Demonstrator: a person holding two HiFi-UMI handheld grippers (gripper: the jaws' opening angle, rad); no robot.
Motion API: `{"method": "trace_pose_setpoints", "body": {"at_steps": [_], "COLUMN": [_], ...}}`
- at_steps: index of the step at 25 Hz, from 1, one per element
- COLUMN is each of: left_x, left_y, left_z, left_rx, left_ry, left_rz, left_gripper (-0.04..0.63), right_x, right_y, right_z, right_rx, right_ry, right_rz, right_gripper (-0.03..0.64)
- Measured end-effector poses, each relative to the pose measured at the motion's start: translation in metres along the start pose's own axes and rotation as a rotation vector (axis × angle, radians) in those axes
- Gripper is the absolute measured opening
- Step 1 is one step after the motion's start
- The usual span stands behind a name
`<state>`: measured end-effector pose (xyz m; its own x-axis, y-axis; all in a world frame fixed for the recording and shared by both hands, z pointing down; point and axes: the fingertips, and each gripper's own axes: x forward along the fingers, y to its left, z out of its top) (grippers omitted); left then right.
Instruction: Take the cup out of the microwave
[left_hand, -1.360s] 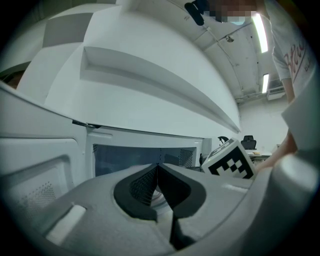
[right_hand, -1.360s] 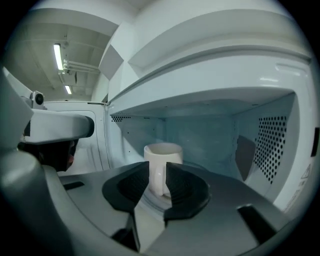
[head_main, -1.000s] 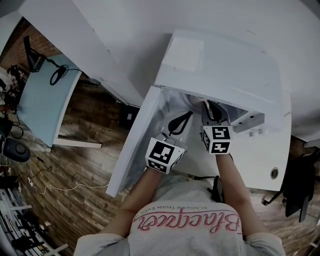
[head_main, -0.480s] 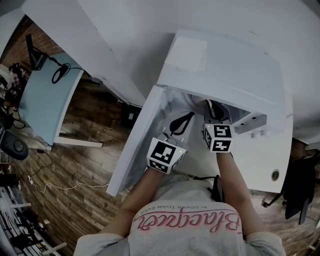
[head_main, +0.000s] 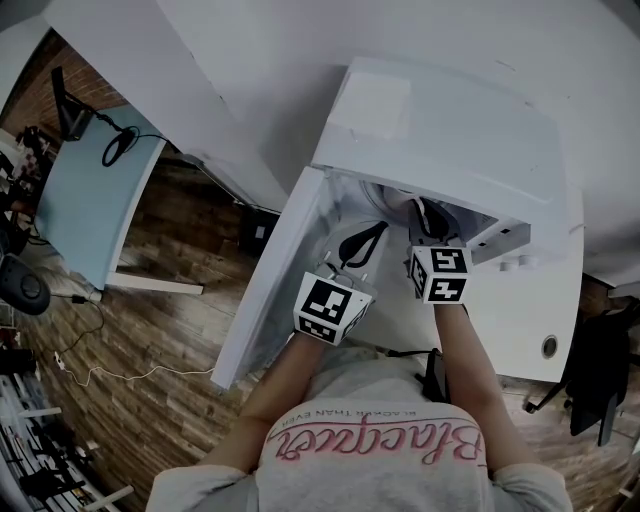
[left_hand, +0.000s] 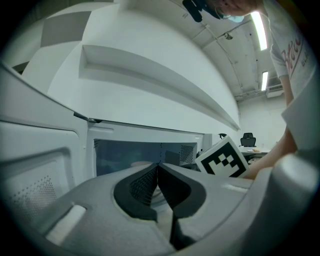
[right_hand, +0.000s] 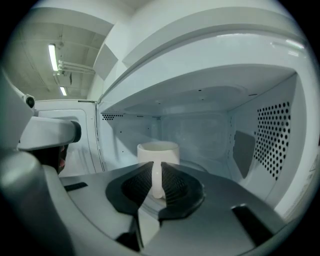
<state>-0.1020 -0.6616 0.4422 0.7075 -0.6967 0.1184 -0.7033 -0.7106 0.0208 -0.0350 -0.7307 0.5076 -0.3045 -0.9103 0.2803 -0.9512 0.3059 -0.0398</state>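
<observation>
A white cup (right_hand: 158, 151) stands on the turntable inside the open white microwave (head_main: 450, 140), with its handle facing me. My right gripper (right_hand: 157, 172) reaches into the cavity, and its dark ribbed pads (right_hand: 172, 182) press on the cup's handle from both sides. In the head view the right gripper (head_main: 421, 214) points into the oven's mouth and the cup is hidden. My left gripper (left_hand: 158, 169) is shut with nothing in it. It hovers just outside the opening, left of the right one, also visible in the head view (head_main: 362, 240).
The microwave door (head_main: 268, 290) hangs open to the left, close beside the left gripper. The cavity's perforated right wall (right_hand: 272, 140) and its ceiling surround the cup. The oven stands on a white table (head_main: 540, 330). Wooden floor and a light blue desk (head_main: 90, 200) lie to the left.
</observation>
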Motion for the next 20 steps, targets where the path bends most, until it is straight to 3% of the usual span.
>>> {"method": "trace_pose_setpoints", "body": {"at_steps": [20], "left_x": [-0.008], "left_y": [-0.025], "left_z": [0.009], "left_rx": [-0.003], "left_ry": [-0.022], "left_rz": [0.038], "left_gripper": [0.008], "right_x": [-0.05], "right_y": [-0.002], "right_z": [0.005], "right_rx": [0.032], "right_ry": [-0.025], "right_rz": [0.046], "right_gripper": [0.052]}}
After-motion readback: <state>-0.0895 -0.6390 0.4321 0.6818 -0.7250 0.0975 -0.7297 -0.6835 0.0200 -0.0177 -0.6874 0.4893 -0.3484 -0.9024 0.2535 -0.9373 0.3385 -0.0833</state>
